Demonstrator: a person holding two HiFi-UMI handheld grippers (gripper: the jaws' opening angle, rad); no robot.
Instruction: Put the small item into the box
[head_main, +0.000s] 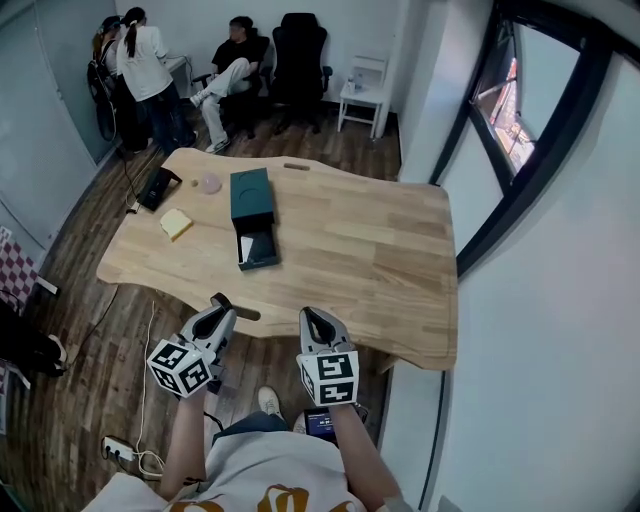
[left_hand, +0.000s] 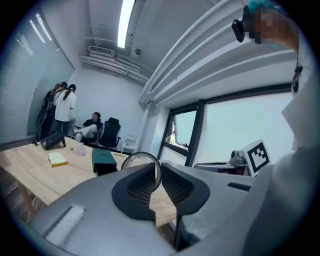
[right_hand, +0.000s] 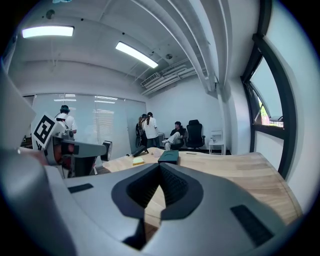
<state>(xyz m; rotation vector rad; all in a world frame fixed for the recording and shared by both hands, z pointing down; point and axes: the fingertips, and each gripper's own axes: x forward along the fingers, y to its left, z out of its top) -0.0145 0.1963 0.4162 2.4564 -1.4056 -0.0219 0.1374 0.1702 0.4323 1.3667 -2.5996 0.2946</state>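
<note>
The ring (left_hand: 140, 153), one only, is pinched between the left gripper's (left_hand: 159, 167) closed jaws. The right gripper (right_hand: 160, 167) is closed on nothing. Ahead of both lies one open dark box (head_main: 266, 262) holding one white card (head_main: 246, 248), its lid (head_main: 251, 193) just beyond.

Head view steeply down over table (head_main: 350, 250), both gripper views low across it (sharing the box (head_main: 251, 195)).

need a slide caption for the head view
Left tool and right tool held at the wooden table's near edge, dark green box open beyond.
</note>
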